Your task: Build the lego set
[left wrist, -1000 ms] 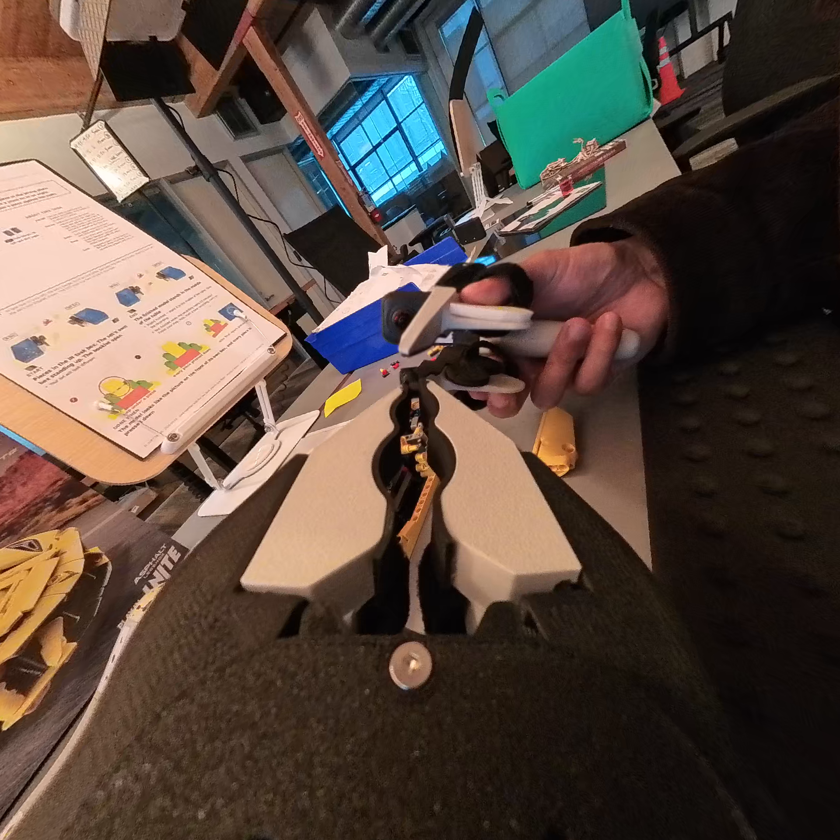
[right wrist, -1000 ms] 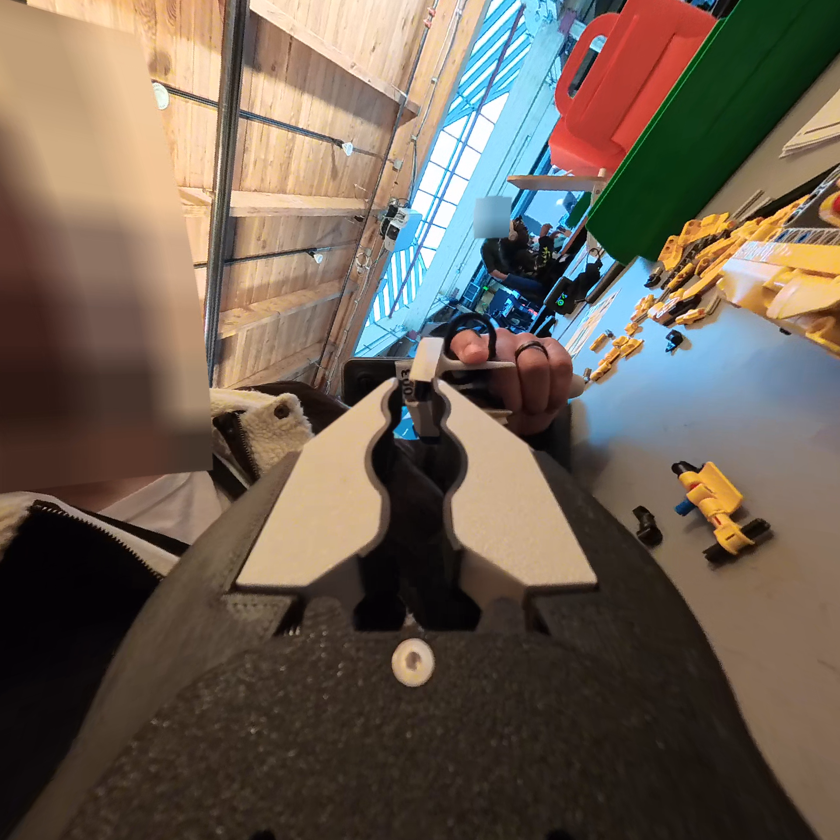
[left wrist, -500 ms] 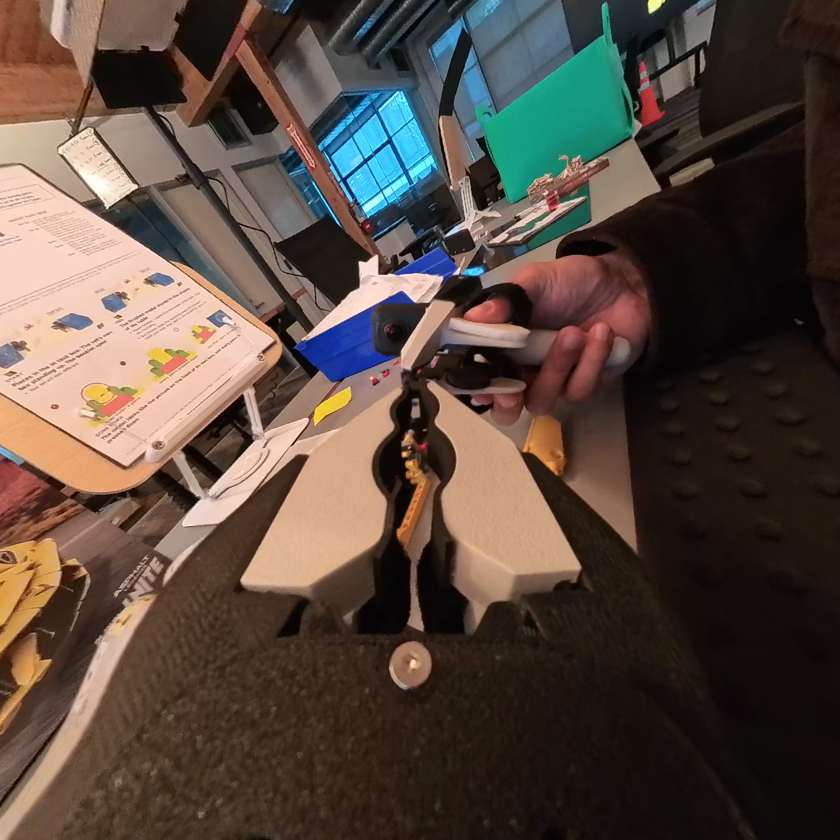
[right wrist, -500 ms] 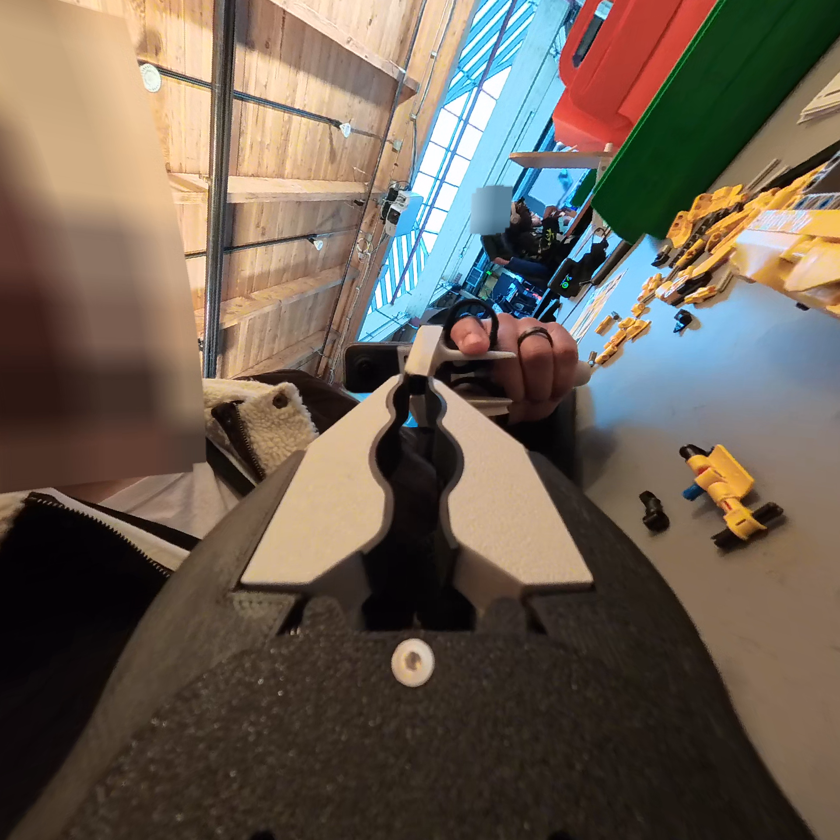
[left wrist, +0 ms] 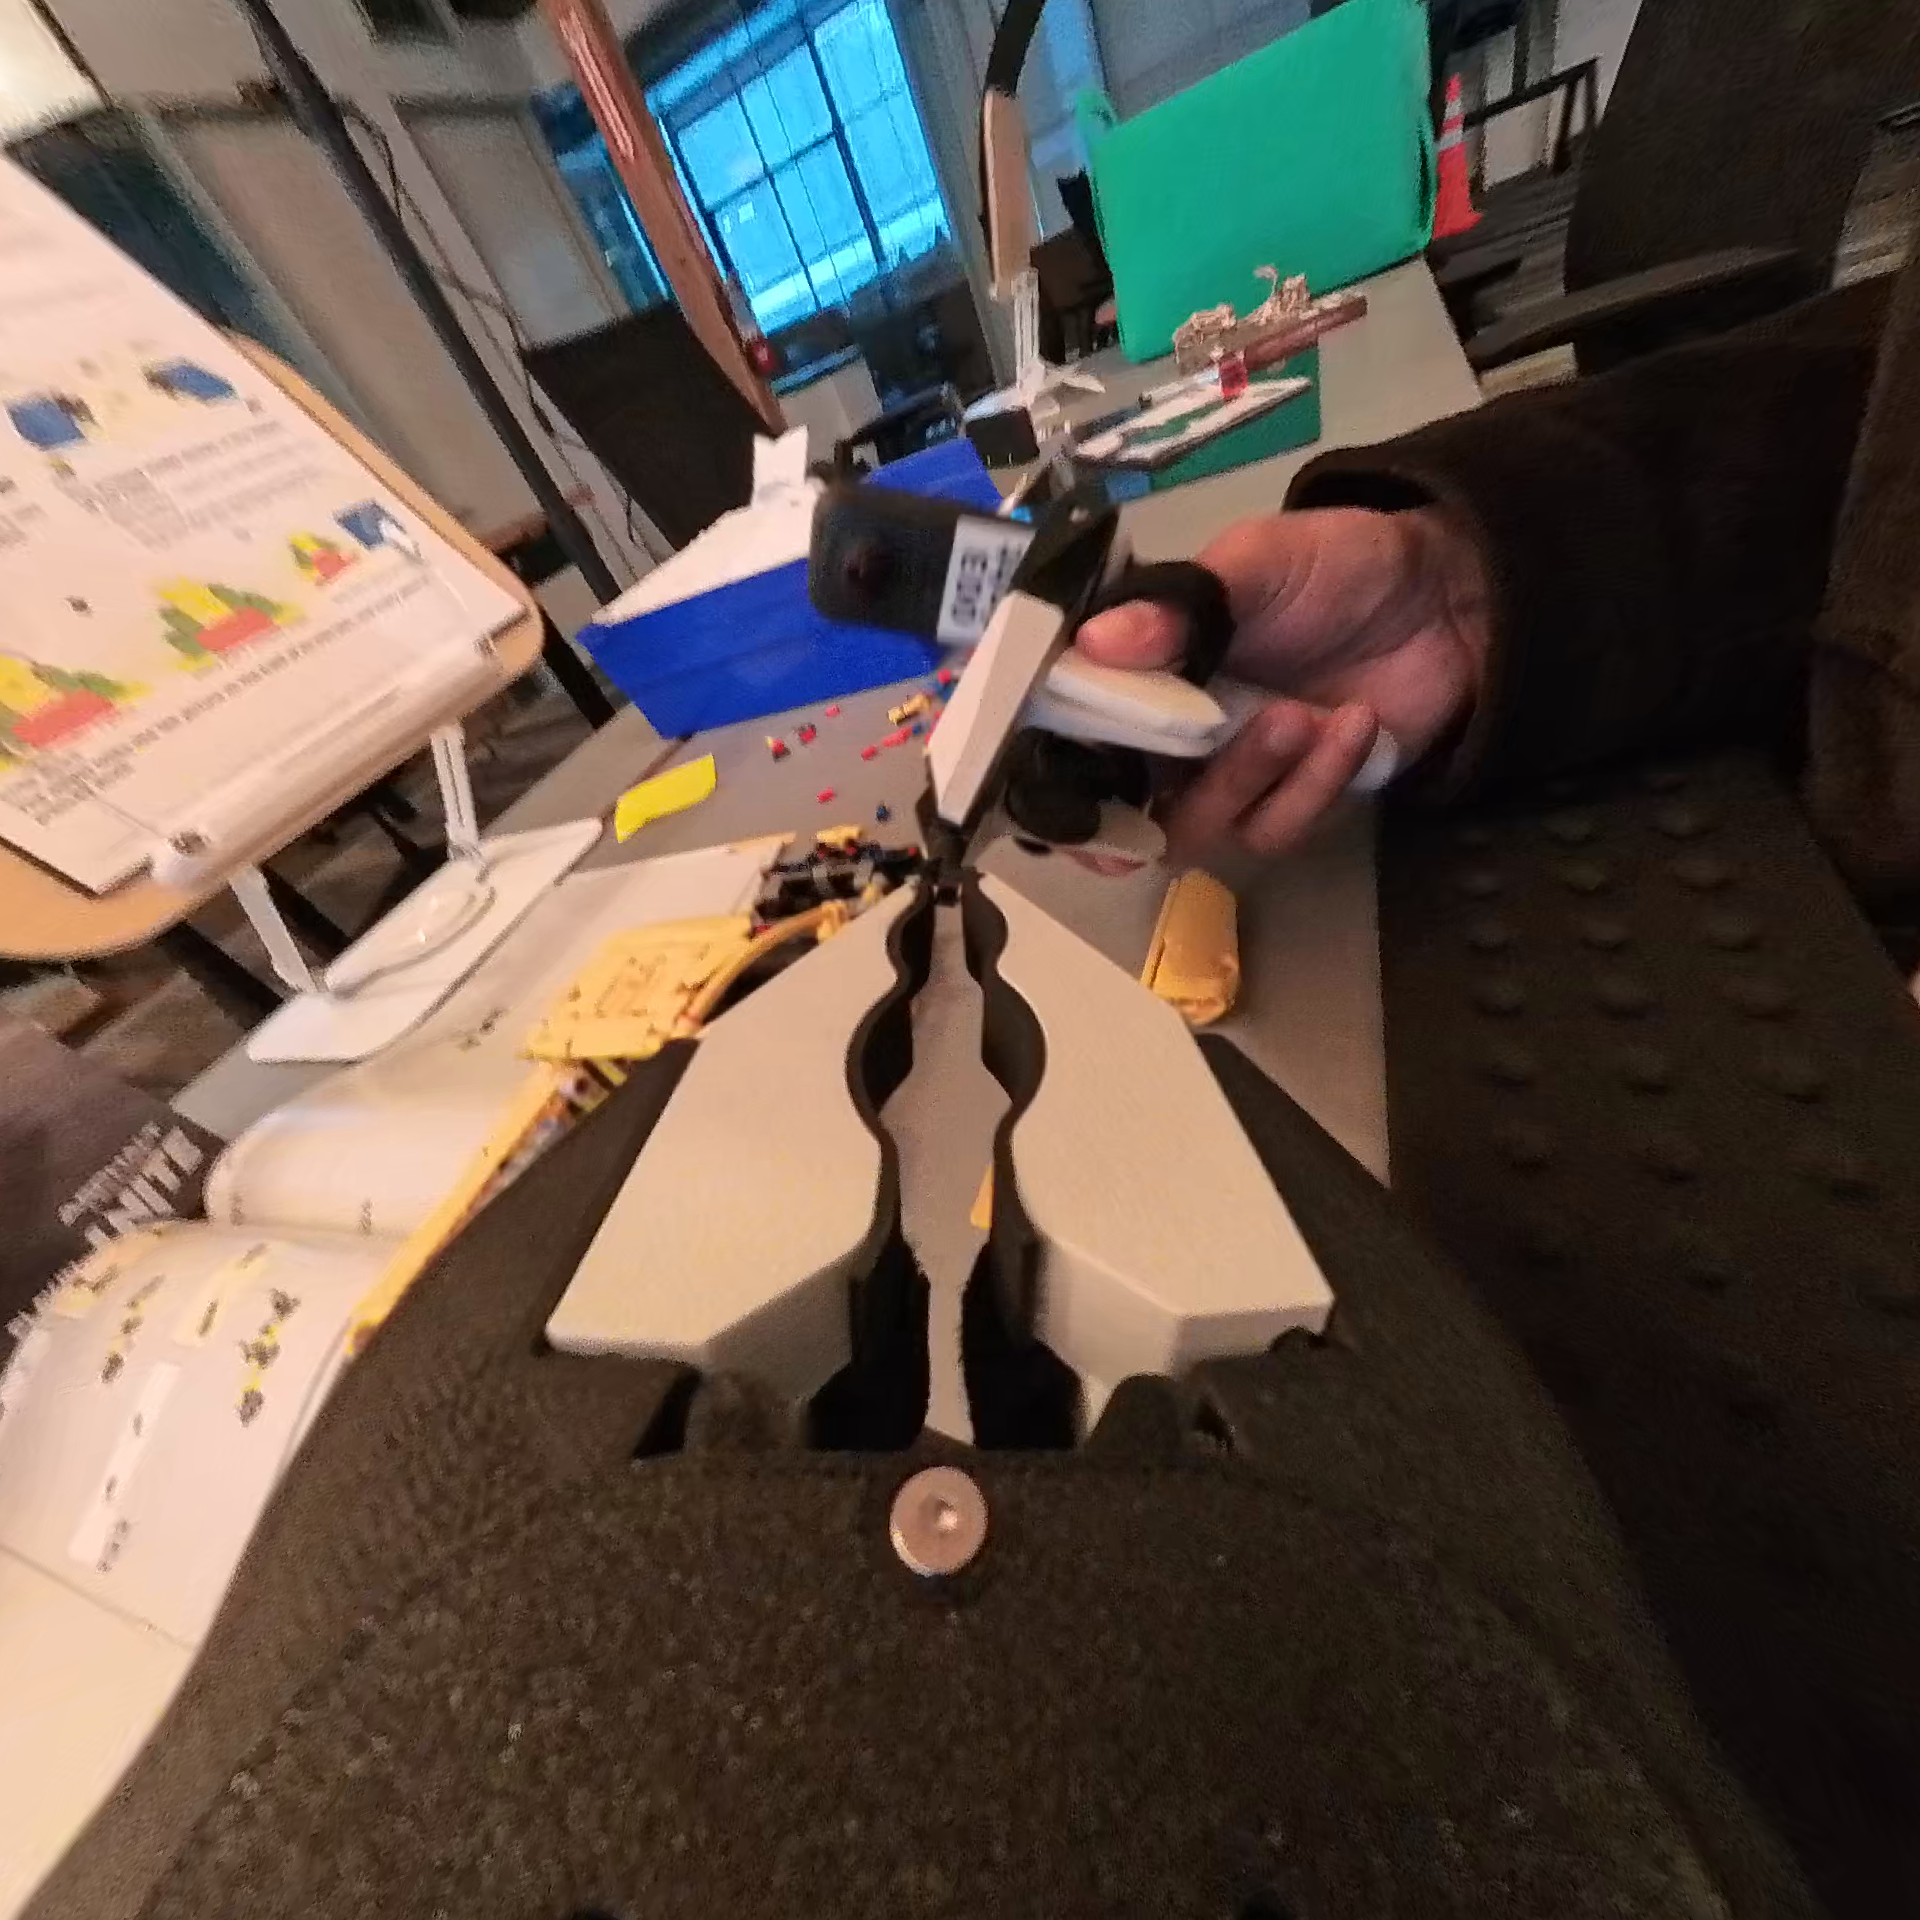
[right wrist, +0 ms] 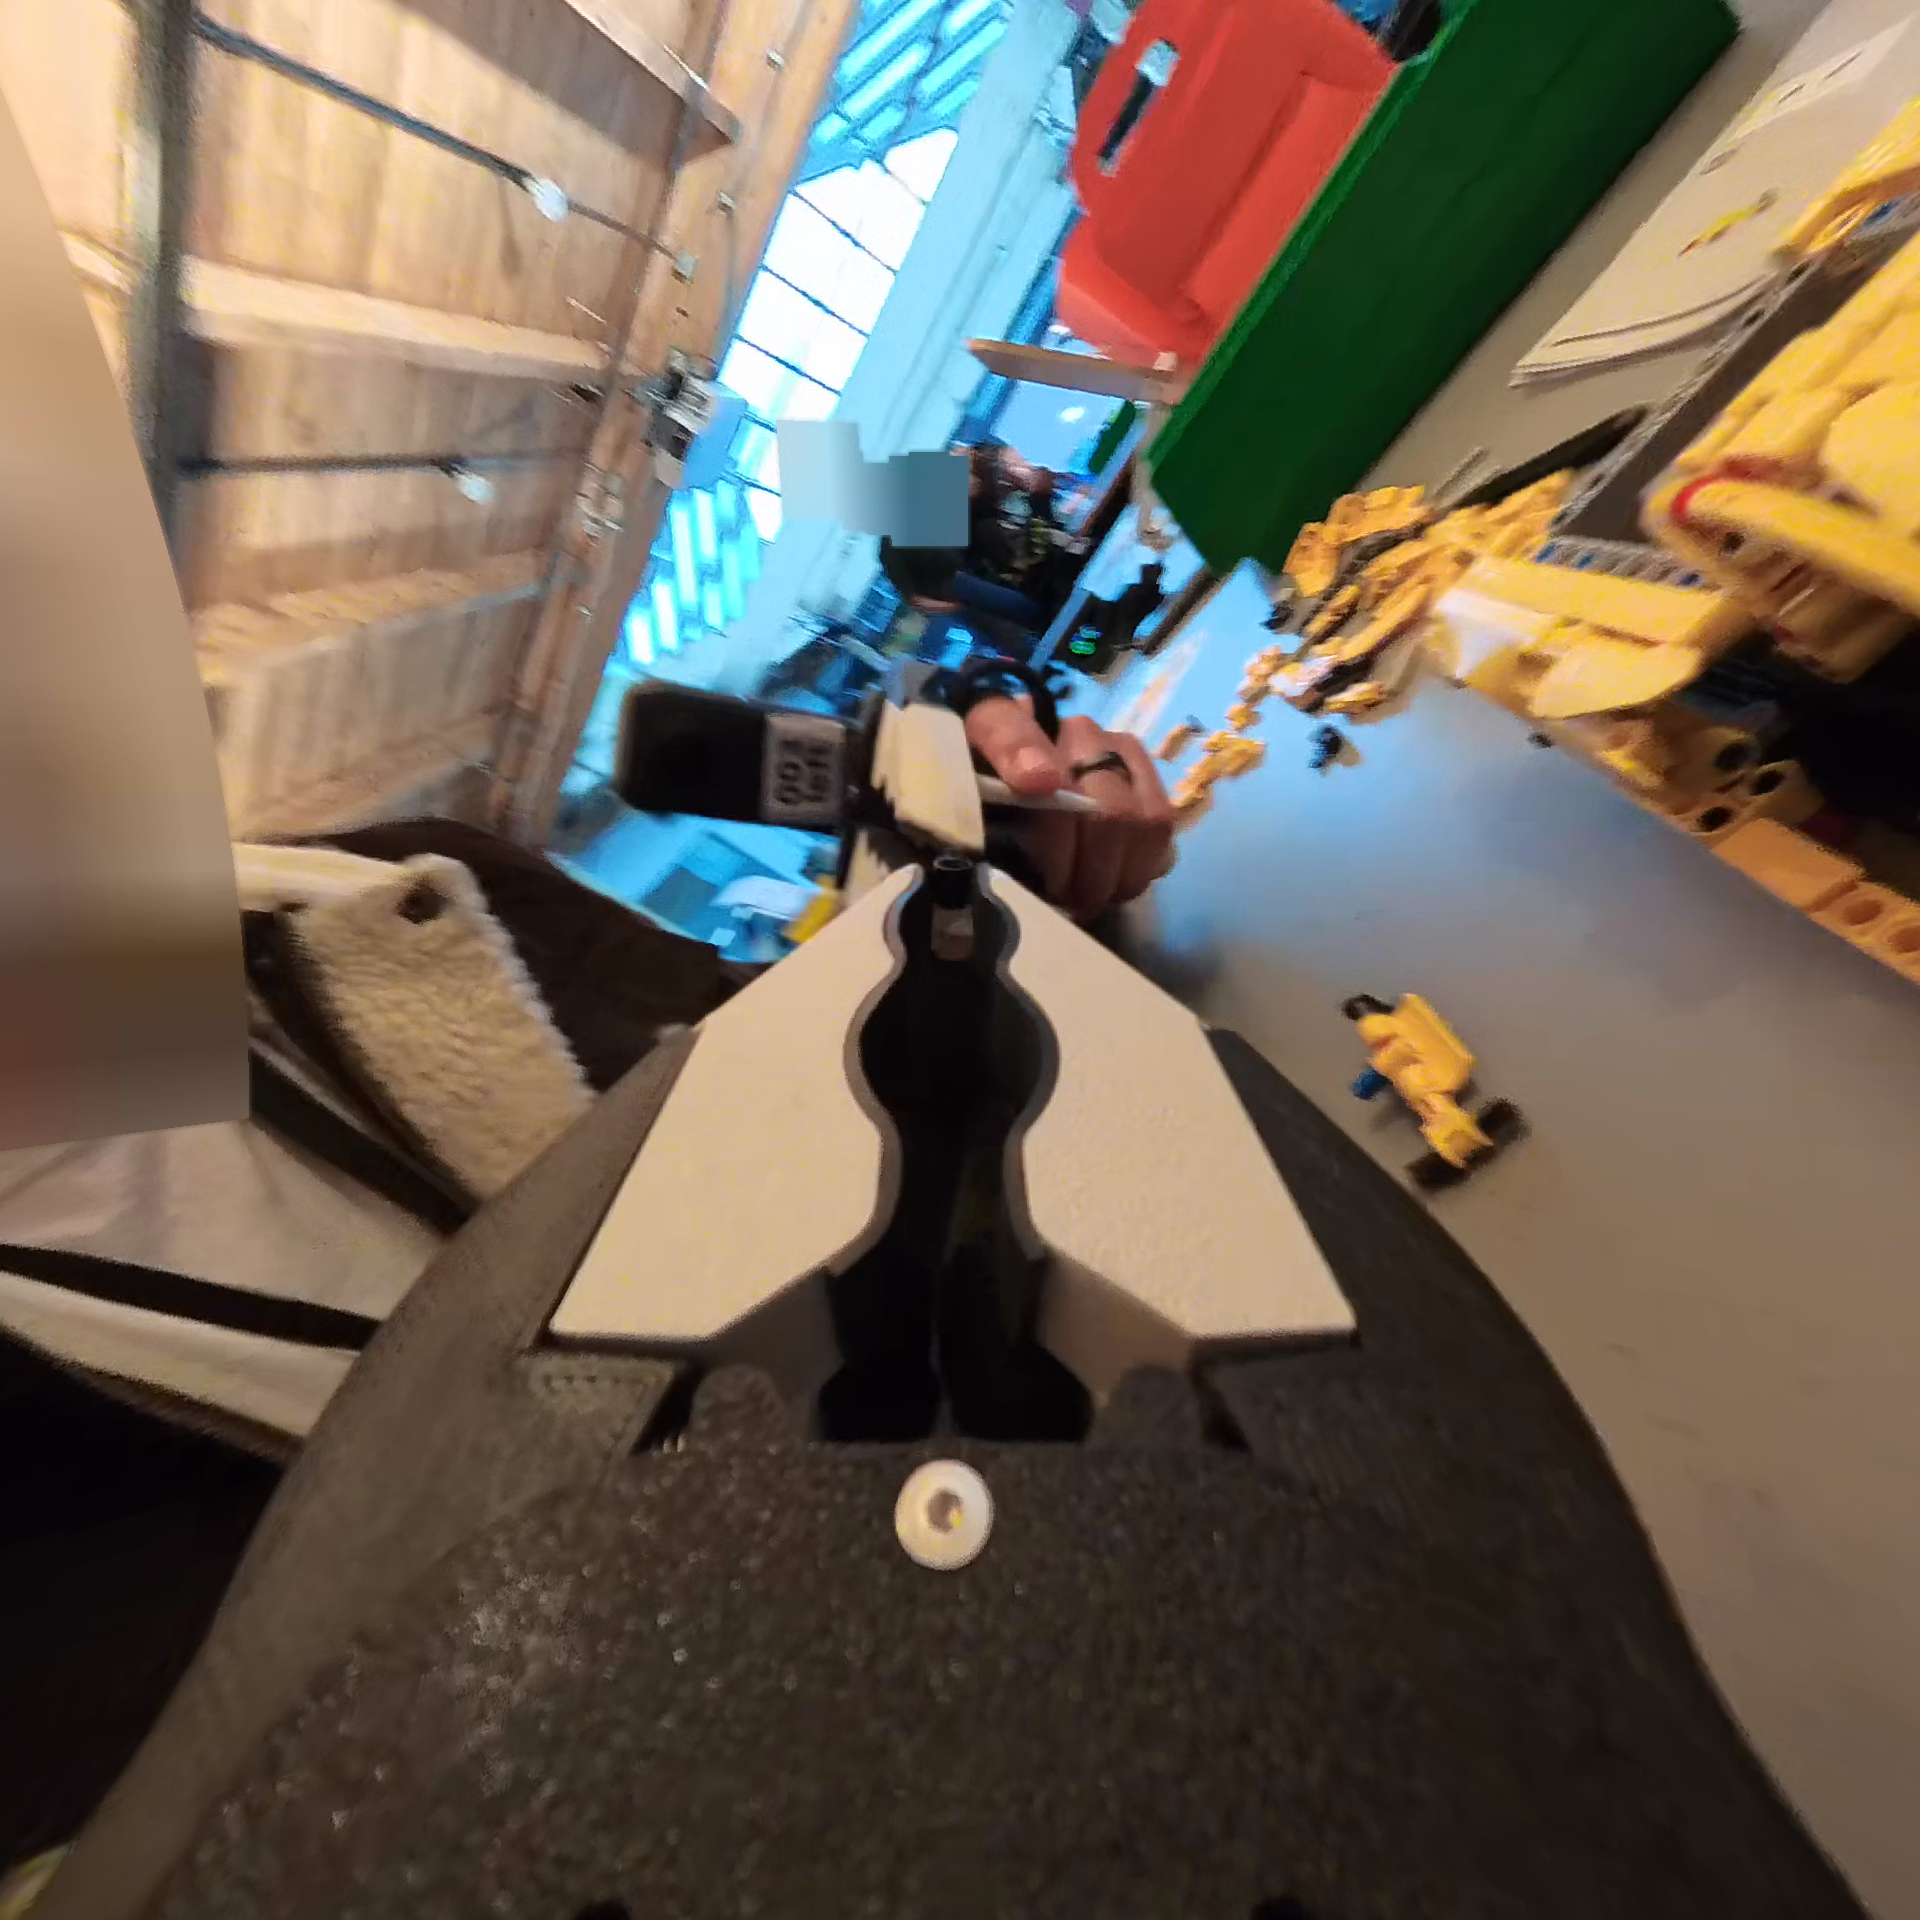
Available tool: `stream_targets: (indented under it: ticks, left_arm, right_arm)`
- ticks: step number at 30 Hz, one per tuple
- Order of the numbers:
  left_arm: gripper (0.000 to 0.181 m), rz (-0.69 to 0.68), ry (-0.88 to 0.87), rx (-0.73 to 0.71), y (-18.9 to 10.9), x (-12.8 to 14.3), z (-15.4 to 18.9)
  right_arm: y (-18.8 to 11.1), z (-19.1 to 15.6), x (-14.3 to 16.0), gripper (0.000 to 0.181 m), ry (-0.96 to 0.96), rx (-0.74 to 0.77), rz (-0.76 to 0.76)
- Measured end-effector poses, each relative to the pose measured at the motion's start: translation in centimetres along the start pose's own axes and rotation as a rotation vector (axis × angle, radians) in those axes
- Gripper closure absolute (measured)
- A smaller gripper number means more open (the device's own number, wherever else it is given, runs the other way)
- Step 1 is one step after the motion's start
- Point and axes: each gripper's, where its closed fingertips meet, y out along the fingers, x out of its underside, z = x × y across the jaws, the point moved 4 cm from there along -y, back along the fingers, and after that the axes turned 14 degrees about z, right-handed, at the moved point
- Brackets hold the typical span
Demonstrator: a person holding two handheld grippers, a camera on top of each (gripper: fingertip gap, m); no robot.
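My left gripper (left wrist: 940,888) and right gripper (right wrist: 948,883) are held tip to tip above the grey table (right wrist: 1558,1403), both with jaws nearly closed. A small black pin (right wrist: 950,920) sits between the right gripper's fingertips. The right gripper (left wrist: 943,831) points down onto the left gripper's tips, where something dark shows; I cannot tell whether the left grips it. The left gripper (right wrist: 909,831) faces the pin's end. The yellow car model (left wrist: 644,971) lies left of the left gripper and shows at the far right of the right wrist view (right wrist: 1766,540).
A small yellow sub-assembly (right wrist: 1423,1081) and loose yellow pieces (right wrist: 1340,582) lie on the table. A yellow curved piece (left wrist: 1193,945) is beside the left gripper. An open booklet (left wrist: 156,1403), an instruction board (left wrist: 208,582), a blue bin (left wrist: 748,644) and a green bag (left wrist: 1247,166) stand around. Left and right tips are no more than a few centimetres apart. Both grippers' tips are roughly 12 cm from the yellow curved piece (left wrist: 1193,945).
Both grippers have swung and moved, blurring the views. The car model now shows left of the left gripper instead of behind its gap. Both stay shut, tips still together.
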Motion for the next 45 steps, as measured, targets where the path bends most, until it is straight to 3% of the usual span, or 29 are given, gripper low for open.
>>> stream_targets:
  ticks: [3,10,15,20,24,29,31,34,38,45]
  left_arm:
    - [0.176,-0.079,-0.105,-0.024,-0.3,1.5,-0.8]
    - [0.164,-0.006,-0.371,0.018,-0.3,0.8,-1.0]
    - [0.154,0.020,-0.766,0.148,0.1,0.8,-0.3]
    - [0.156,0.074,-0.788,0.145,-0.3,0.2,-0.8]
    - [0.174,0.073,-0.749,0.150,-0.4,0.1,-0.6]
    - [0.174,0.048,-0.733,0.183,-0.7,0.2,-0.2]
    - [0.175,0.022,-0.718,0.214,-0.9,0.4,0.2]
    - [0.174,-0.094,-0.642,0.232,-0.9,1.9,1.0]
    - [0.174,-0.282,-0.509,0.269,-0.8,4.5,2.6]
    - [0.174,-0.463,-0.401,0.327,-1.2,6.8,4.3]
  right_arm:
    - [-0.4,0.5,-0.3,0.175,-0.197,0.107,-0.004]
    - [-0.6,0.0,-1.4,0.175,-0.239,0.083,0.087]
    - [0.2,-0.7,-0.2,0.175,-0.391,0.067,0.020]
    - [0.7,-0.9,0.7,0.175,-0.448,0.044,-0.033]
    - [0.7,-0.9,0.8,0.175,-0.421,0.042,-0.035]
    - [0.7,-0.8,1.0,0.175,-0.427,0.038,-0.042]
    - [0.7,-1.2,0.2,0.162,-0.482,0.026,0.018]
    - [-0.2,-1.2,-1.7,0.149,-0.512,0.052,0.145]
    - [-1.4,-0.8,-3.6,0.147,-0.472,0.093,0.268]
    - [-2.1,-0.2,-4.3,0.149,-0.346,0.093,0.319]
